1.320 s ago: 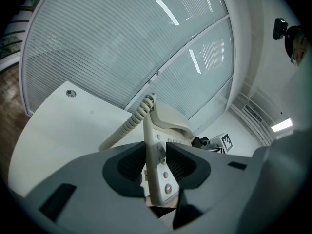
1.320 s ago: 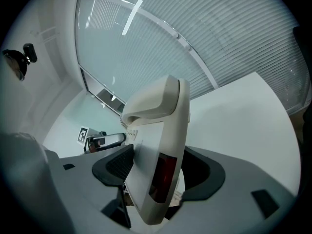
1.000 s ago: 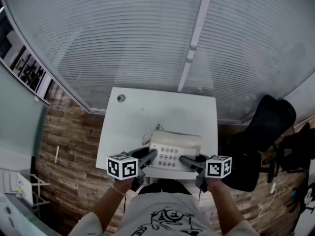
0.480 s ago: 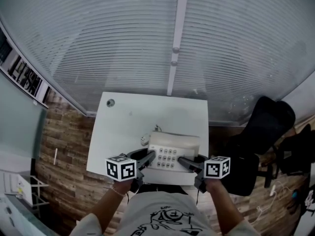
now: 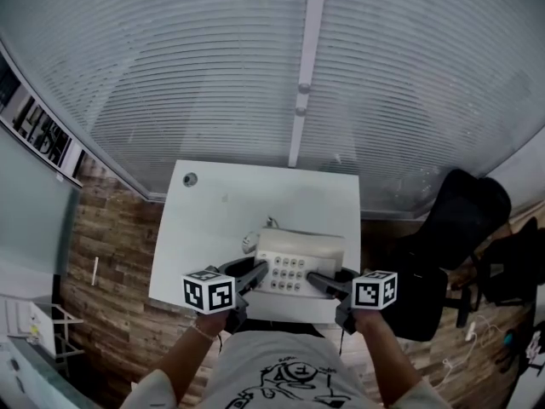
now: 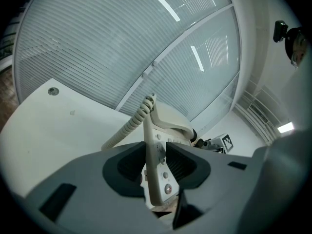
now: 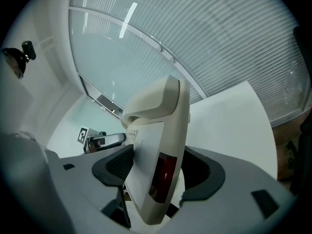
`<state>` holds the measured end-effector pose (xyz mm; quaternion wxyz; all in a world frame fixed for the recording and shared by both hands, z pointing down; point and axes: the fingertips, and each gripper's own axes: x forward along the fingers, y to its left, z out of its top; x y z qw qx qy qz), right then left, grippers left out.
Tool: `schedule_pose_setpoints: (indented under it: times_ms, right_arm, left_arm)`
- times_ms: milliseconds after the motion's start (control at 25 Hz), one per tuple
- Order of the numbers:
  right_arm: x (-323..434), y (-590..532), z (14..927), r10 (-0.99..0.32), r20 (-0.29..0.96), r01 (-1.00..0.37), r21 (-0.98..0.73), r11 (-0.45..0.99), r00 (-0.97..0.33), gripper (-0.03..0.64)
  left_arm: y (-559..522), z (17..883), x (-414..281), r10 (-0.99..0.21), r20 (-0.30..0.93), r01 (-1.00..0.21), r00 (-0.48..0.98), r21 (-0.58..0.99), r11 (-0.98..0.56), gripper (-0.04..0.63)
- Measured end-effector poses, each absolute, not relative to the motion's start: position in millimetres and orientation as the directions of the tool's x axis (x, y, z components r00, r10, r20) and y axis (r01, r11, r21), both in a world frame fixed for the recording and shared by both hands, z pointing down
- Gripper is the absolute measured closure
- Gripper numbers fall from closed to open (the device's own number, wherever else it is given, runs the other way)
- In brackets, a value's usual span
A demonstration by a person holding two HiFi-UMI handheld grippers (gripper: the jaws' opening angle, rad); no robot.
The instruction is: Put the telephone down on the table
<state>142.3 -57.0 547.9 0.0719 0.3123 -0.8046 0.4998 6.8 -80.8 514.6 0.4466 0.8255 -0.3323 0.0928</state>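
The telephone (image 5: 298,262), a pale desk set with its handset (image 7: 153,99) lying in the cradle, sits low in the middle of the head view, over the near edge of the white surface (image 5: 221,220). Whether its underside touches that surface cannot be told, since its own body hides the gap. Its keypad (image 5: 291,273) shows only as rows of small dots. A dark red panel (image 7: 163,177) on its side shows in the right gripper view. The coiled cord (image 6: 129,126) runs from the phone's far end down and to the left, and its lower end is cut off behind the gripper body.

The left gripper (image 5: 258,270) grips the phone's left edge. Its fingers (image 6: 124,165) pinch that thin edge, which stands upright between the ribbed pads. The right gripper (image 5: 317,279) takes the opposite side, its fingers (image 7: 117,167) pinching the thicker body. In both gripper views the lower end of the phone is hidden by the gripper housing.

A small round hole (image 5: 190,179) marks the surface's far left corner. Beyond the surface, slatted blinds (image 5: 255,75) fill the upper frame. A black chair (image 5: 460,228) stands at the right, partly cut off by dark shapes beside it. Wood flooring (image 5: 111,254) shows at the left.
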Motion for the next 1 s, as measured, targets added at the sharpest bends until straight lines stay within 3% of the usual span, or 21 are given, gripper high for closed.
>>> schedule_pose_setpoints:
  times_ms: [1000]
  right_arm:
    - [97.3,-76.3,553.4,-0.430,0.451,-0.591,-0.755,0.283,-0.782,0.298]
  left_arm:
    - [-101.8,522.1,-38.1,-0.440,0.456,-0.618,0.774,0.694,-0.369,0.468]
